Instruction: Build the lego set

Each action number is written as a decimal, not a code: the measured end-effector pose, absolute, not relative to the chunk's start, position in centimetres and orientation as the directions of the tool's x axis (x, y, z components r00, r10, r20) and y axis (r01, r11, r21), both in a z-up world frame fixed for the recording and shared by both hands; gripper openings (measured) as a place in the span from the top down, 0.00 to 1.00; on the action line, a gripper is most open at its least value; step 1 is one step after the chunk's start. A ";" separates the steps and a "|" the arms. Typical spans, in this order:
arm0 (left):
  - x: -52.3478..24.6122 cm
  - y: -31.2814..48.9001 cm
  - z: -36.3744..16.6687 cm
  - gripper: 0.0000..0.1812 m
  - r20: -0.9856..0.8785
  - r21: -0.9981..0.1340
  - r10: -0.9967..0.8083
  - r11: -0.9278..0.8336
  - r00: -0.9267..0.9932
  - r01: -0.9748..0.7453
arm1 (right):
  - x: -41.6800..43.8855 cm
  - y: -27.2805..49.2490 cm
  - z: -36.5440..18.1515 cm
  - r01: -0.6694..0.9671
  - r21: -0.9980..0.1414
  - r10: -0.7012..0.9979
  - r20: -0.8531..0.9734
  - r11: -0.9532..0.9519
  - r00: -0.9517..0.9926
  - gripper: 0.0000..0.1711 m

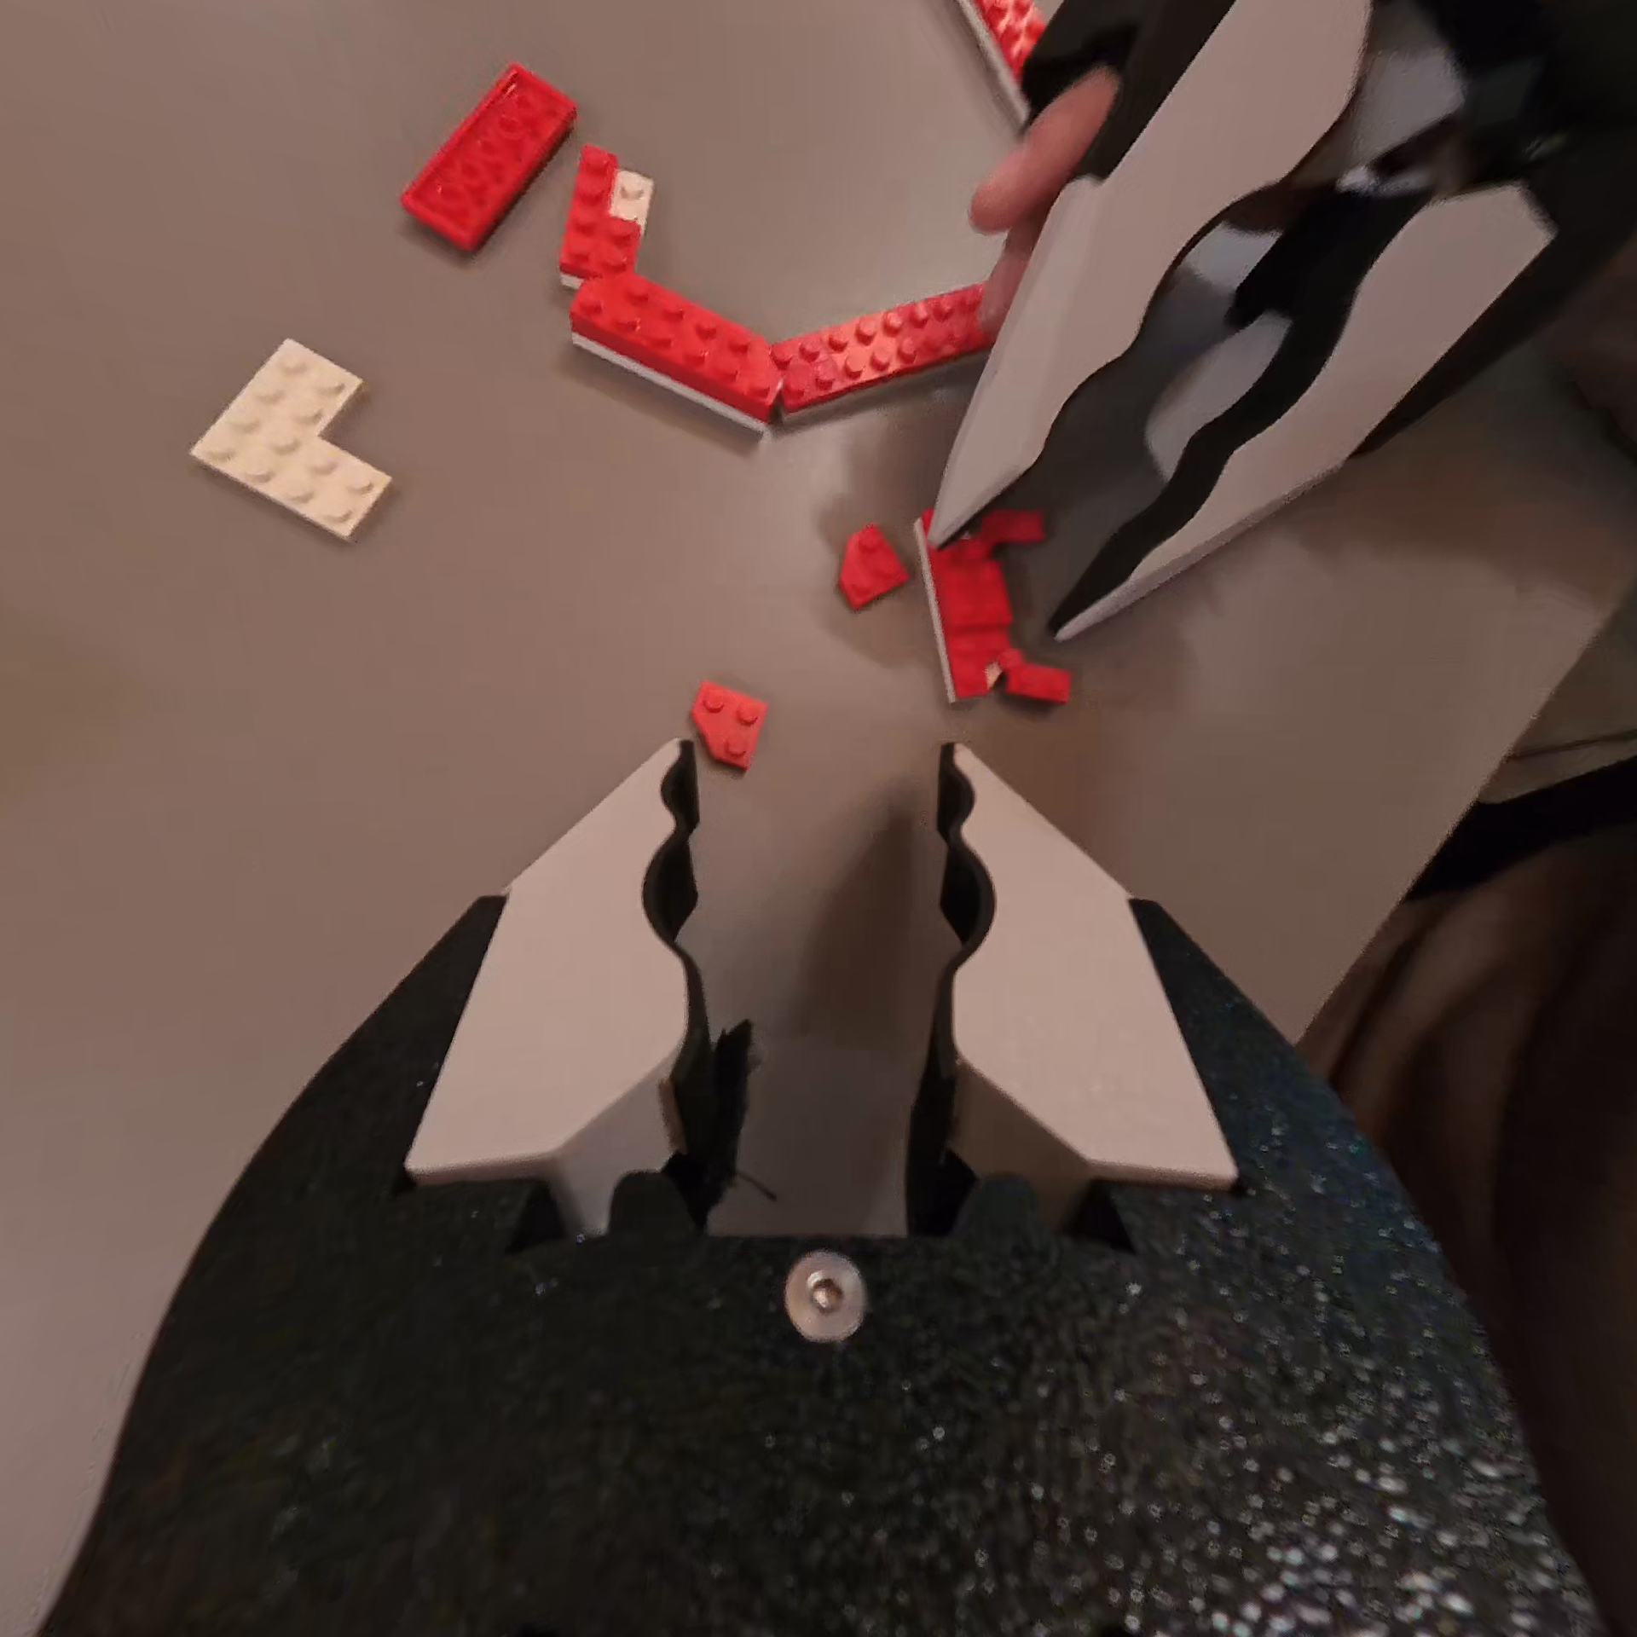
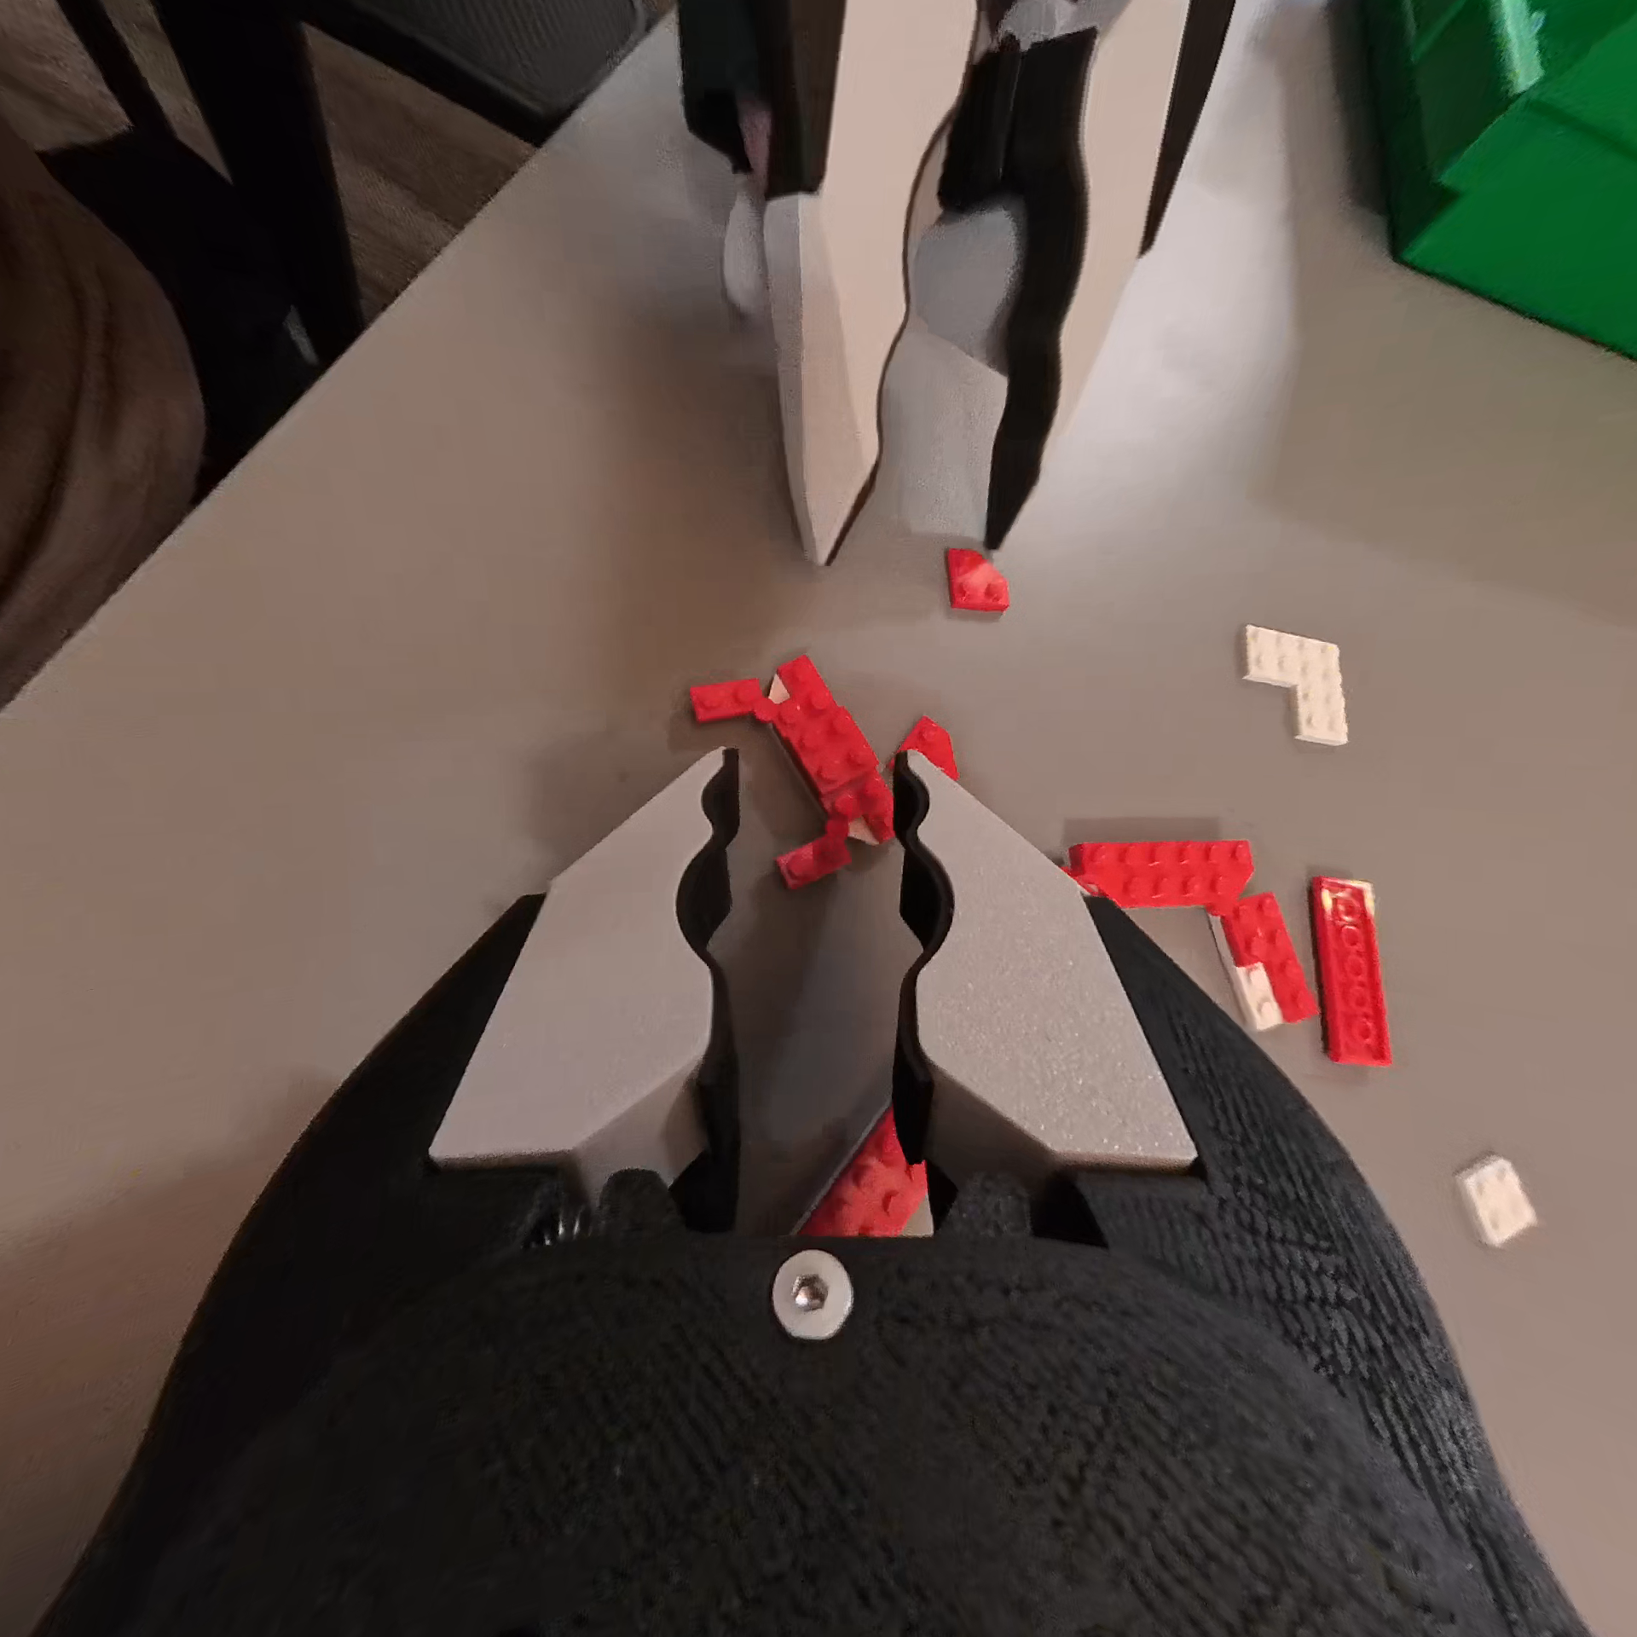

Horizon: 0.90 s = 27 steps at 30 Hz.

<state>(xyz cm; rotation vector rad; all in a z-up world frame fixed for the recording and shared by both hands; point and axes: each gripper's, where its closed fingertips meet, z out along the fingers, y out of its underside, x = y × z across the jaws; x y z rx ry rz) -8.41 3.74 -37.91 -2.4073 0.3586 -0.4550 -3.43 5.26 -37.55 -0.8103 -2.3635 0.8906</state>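
Note:
A small red-on-white lego assembly (image 1: 974, 611) lies on the grey table (image 1: 443, 709). My right gripper (image 1: 999, 583) is open, its two tips on either side of this assembly; in the right wrist view the assembly (image 2: 828, 735) lies between the tips of the right gripper (image 2: 813, 757). My left gripper (image 1: 815, 753) is open and empty, just above the table. A small red wedge plate (image 1: 731, 722) lies by its left tip. A second red wedge (image 1: 872, 567) lies beside the assembly. From the right wrist view the left gripper (image 2: 905, 549) stands beyond the first wedge (image 2: 976, 580).
A long V-shaped red-on-white strip (image 1: 691, 350), a red plate (image 1: 487, 155), a small red-and-white piece (image 1: 602, 221) and a white L plate (image 1: 292, 438) lie farther off. A small white plate (image 2: 1497, 1200) and a green box (image 2: 1524, 151) are on the right. The table edge (image 2: 266, 487) runs on the left.

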 end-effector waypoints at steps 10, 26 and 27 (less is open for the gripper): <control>-5.7 1.8 -37.7 0.82 0.298 -0.611 -0.487 -0.758 0.821 -0.228 | -2.8 4.6 -38.2 0.428 -0.701 0.685 0.119 0.570 -0.718 0.84; -10.6 3.9 -35.3 0.76 0.235 -0.734 -0.394 -0.672 0.889 -0.103 | -1.4 4.3 -34.7 0.355 -0.849 0.751 0.072 0.392 -0.657 0.84; -10.7 4.2 -35.0 0.76 0.236 -0.755 -0.394 -0.650 0.888 -0.088 | -1.5 4.5 -34.6 0.351 -0.855 0.760 0.074 0.382 -0.646 0.84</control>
